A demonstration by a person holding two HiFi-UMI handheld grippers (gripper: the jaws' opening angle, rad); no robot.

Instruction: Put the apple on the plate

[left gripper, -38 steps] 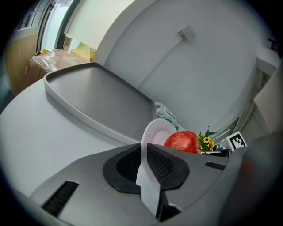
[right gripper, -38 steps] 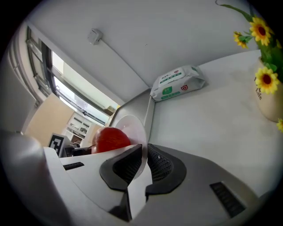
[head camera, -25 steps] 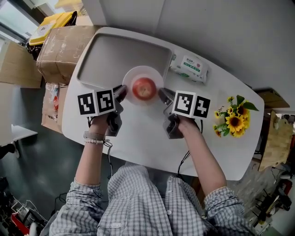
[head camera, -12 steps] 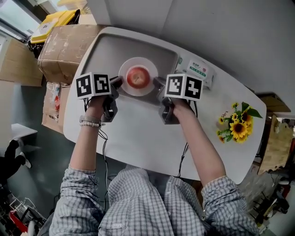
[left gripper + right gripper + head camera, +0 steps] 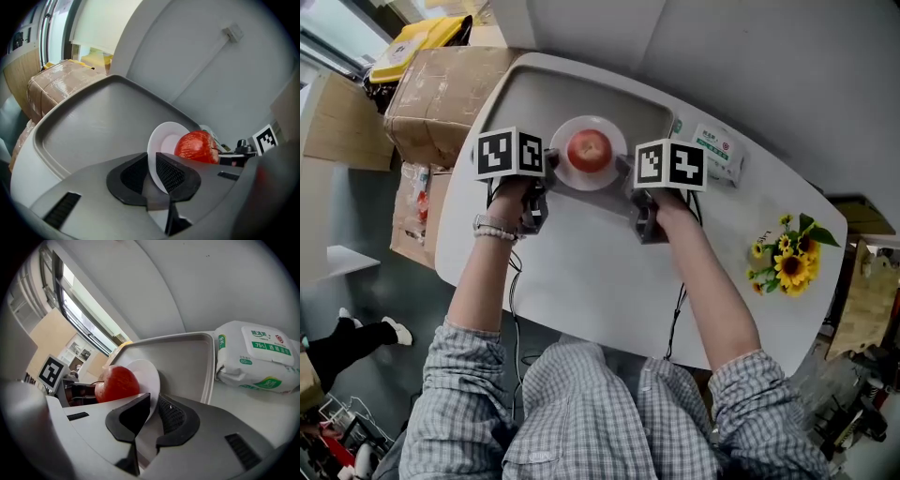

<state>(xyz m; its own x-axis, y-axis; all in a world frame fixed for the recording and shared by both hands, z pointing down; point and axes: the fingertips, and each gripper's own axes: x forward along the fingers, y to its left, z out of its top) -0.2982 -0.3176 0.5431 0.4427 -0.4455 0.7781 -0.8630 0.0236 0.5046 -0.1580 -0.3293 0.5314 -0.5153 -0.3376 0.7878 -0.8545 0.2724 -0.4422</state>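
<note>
A red apple (image 5: pixel 589 150) sits on a small white plate (image 5: pixel 566 173), and both are held above the grey tray (image 5: pixel 525 98). My left gripper (image 5: pixel 549 166) is shut on the plate's left rim (image 5: pixel 154 161). My right gripper (image 5: pixel 624 172) is shut on the plate's right rim (image 5: pixel 151 390). The apple (image 5: pixel 198 146) rests in the plate's middle, between the two grippers. In the right gripper view the apple (image 5: pixel 117 384) shows just past the jaws, with the left gripper's marker cube beyond it.
The grey tray (image 5: pixel 187 357) lies at the back left of the white table (image 5: pixel 581 272). A pack of wet wipes (image 5: pixel 717 150) lies right of the tray. Sunflowers (image 5: pixel 787 258) stand at the table's right end. Cardboard boxes (image 5: pixel 441 94) stand on the floor at the left.
Both grippers have carried the plate with the apple away from the person, from the table in front of the tray to over the tray.
</note>
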